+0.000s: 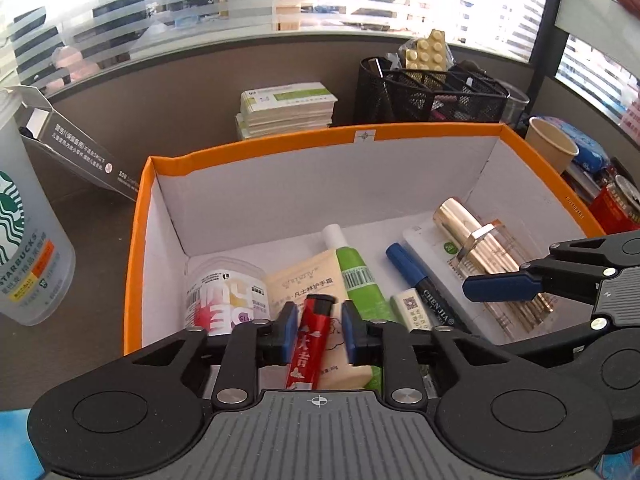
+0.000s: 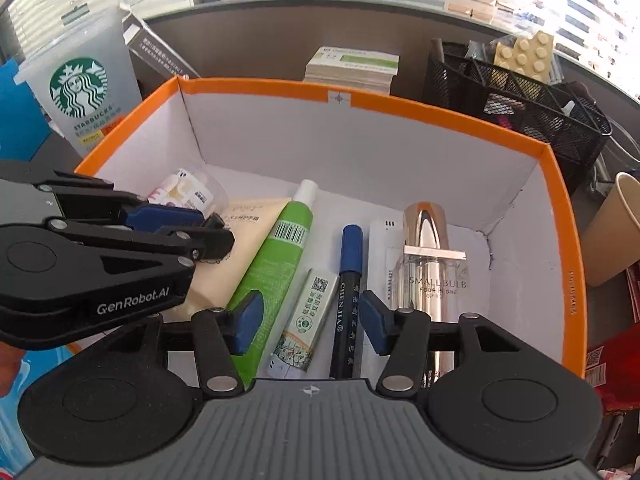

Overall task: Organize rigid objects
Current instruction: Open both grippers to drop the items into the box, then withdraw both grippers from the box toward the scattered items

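An orange-rimmed white box (image 1: pixel 256 148) (image 2: pixel 440 108) holds several items: a round clear tub (image 1: pixel 224 296), a beige cream tube (image 1: pixel 308 284), a green tube (image 1: pixel 360 280) (image 2: pixel 276 256), a blue marker (image 1: pixel 420 280) (image 2: pixel 350 280), a small white tube (image 2: pixel 308 320) and a gold bottle in a clear case (image 1: pixel 476 240) (image 2: pixel 428 264). My left gripper (image 1: pixel 318 330) is open over the box, with a red lighter (image 1: pixel 310 340) between its fingers, untouched by the pads. My right gripper (image 2: pixel 310 324) is open above the small white tube and marker.
A Starbucks cup (image 1: pixel 24 240) (image 2: pixel 84 88) stands left of the box. Behind the box are a stack of cards (image 1: pixel 288 108), a black mesh organiser (image 1: pixel 432 92) (image 2: pixel 516 100) and an open dark carton (image 1: pixel 76 148). A paper cup (image 1: pixel 552 148) (image 2: pixel 616 232) stands to the right.
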Motion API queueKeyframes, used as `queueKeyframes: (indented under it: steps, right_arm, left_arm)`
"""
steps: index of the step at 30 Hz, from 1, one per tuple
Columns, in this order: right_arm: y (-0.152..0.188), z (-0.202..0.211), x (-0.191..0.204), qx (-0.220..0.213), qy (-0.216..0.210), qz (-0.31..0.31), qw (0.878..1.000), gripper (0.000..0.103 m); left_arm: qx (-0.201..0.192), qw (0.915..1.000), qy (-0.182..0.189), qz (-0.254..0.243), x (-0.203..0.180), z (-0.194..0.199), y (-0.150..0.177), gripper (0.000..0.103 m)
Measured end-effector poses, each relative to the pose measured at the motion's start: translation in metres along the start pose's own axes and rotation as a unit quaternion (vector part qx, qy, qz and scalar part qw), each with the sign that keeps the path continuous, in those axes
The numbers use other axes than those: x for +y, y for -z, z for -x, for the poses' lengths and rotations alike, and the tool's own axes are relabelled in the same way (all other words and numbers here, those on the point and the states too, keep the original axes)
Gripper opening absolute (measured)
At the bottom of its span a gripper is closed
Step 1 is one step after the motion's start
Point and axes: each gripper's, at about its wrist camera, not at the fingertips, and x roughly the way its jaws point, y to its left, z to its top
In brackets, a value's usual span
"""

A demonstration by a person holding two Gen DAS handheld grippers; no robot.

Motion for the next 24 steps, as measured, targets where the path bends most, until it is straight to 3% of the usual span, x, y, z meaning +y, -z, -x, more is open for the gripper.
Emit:
queueKeyframes:
  steps: [3, 4, 6, 7, 10, 14, 19, 24]
  right_arm:
    - [-0.001, 0.009, -0.003, -0.012, 0.004, -0.002, 1.0, 0.053]
    - [-0.002, 0.014, -0.003, -0.018, 0.004, -0.003, 1.0, 0.054]
    - [-0.003, 0.024, -0.005, -0.029, 0.006, -0.005, 1.0, 0.055]
    - [-0.003, 0.029, -0.005, -0.036, 0.007, -0.005, 0.999, 0.056]
    - [-0.003, 0.049, -0.005, -0.059, 0.006, -0.003, 0.998, 0.059]
    - [0.003, 0.08, -0.001, -0.097, 0.003, -0.001, 0.995, 0.07]
    - [0.015, 0.107, 0.01, -0.131, -0.009, 0.0, 0.991, 0.084]
    - [0.026, 0.117, 0.021, -0.14, -0.016, 0.007, 0.99, 0.086]
  left_arm:
    - [-0.018, 0.9998, -0.011, 0.0, 0.0, 0.011, -0.001, 0.052]
    - [-0.026, 0.9997, -0.006, -0.001, 0.0, 0.016, -0.003, 0.054]
    - [-0.042, 0.9991, -0.009, 0.0, 0.0, 0.028, -0.004, 0.072]
    - [-0.052, 0.9986, -0.01, -0.002, -0.001, 0.035, -0.006, 0.075]
    - [-0.082, 0.9966, -0.002, -0.014, -0.001, 0.058, -0.006, 0.077]
    - [-0.128, 0.9914, 0.01, -0.026, 0.0, 0.091, -0.001, 0.094]
    - [-0.174, 0.9839, 0.009, -0.041, 0.004, 0.121, 0.011, 0.098]
    - [-0.195, 0.9795, -0.005, -0.049, 0.003, 0.137, 0.026, 0.1]
